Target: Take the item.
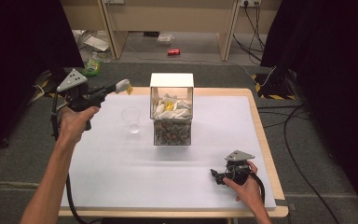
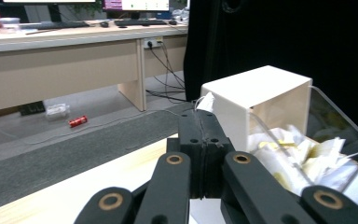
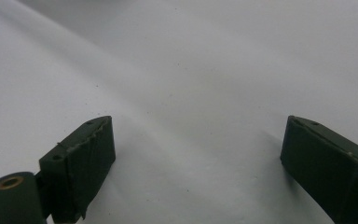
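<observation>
Nearest, the right gripper (image 1: 217,176) rests on the table's (image 1: 121,186) front right corner, jaws spread. Mid-table stand a clear cup (image 1: 131,119) and sachet box (image 1: 171,116). Beyond, the left gripper (image 1: 122,86) pinches a sachet (image 2: 206,101) over the far edge.

Clear glossy plastic box (image 1: 172,122) — matt white table sheet (image 1: 121,172).

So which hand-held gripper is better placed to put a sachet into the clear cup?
Left. The left hand-held gripper already pinches a sachet above the cup; the right hand-held gripper rests open, farther away.
</observation>
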{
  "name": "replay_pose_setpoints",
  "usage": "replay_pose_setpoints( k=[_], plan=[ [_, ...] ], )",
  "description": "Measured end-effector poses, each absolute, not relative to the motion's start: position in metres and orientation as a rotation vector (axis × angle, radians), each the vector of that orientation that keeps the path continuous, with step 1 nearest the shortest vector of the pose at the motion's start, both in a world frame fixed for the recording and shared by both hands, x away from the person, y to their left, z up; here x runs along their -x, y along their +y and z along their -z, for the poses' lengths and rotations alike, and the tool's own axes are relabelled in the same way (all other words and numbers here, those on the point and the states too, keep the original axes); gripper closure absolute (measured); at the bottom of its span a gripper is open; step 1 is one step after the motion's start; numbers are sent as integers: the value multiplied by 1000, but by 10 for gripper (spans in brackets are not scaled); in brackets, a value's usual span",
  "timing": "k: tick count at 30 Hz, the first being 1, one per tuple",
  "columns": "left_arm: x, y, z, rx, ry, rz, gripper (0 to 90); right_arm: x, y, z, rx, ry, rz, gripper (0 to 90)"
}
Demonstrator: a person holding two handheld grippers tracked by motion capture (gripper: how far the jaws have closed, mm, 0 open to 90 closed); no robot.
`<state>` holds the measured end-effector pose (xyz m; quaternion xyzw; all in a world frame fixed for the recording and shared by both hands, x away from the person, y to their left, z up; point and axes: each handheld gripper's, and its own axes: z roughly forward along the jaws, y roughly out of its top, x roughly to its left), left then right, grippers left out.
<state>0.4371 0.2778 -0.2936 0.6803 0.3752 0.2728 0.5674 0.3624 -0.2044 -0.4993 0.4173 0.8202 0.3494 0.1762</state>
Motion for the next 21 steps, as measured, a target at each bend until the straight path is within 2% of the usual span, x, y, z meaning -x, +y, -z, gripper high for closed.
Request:
replay_pose_setpoints(
  k=[21],
  plan=[
    [-452, 291, 341, -1619, 964, -630, 893, -362, -204, 499, -1182, 2323, -989, 108]
  ],
)
